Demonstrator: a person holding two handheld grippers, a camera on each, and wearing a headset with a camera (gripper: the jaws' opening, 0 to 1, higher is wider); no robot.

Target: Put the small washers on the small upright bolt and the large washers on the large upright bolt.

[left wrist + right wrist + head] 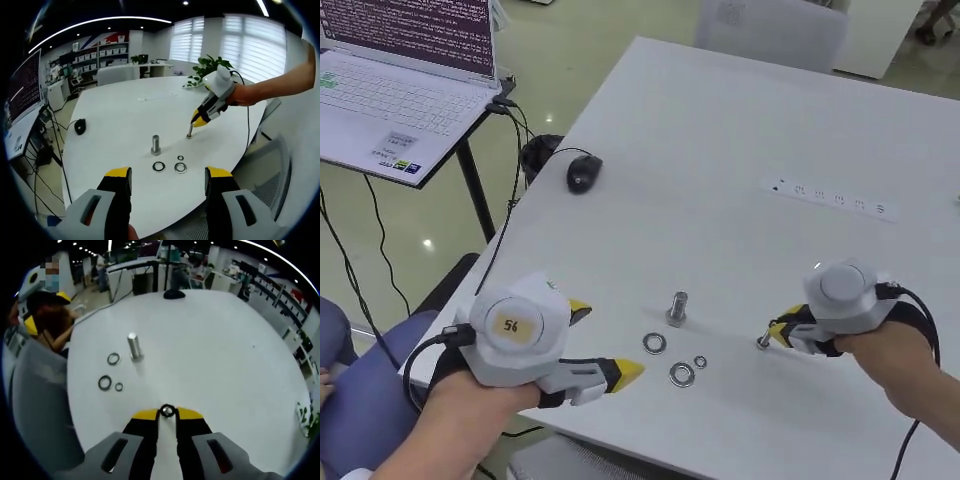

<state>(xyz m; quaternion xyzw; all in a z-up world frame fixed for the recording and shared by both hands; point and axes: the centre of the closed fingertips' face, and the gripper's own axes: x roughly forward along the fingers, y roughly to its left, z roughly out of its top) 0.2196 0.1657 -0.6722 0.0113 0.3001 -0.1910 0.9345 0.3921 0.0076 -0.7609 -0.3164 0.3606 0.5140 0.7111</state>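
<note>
Left gripper [603,342], nearest: jaws wide apart, holding nothing. Just beyond lie two large washers [654,343] and a loose small washer [700,361], before the large bolt [677,308]. Right gripper [776,334]: jaws nearly closed, pinching a held small washer [167,411] at the small bolt [190,132]. Recommendation: centre the hole over the tip, keep it level, then release.

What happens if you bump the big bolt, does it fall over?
Probably it would tip: the big bolt stands tall on its wider head on the smooth table, with nothing holding it. Once down, its round shaft would likely roll. It looks like solid metal, so probably heavy for its size.
</note>
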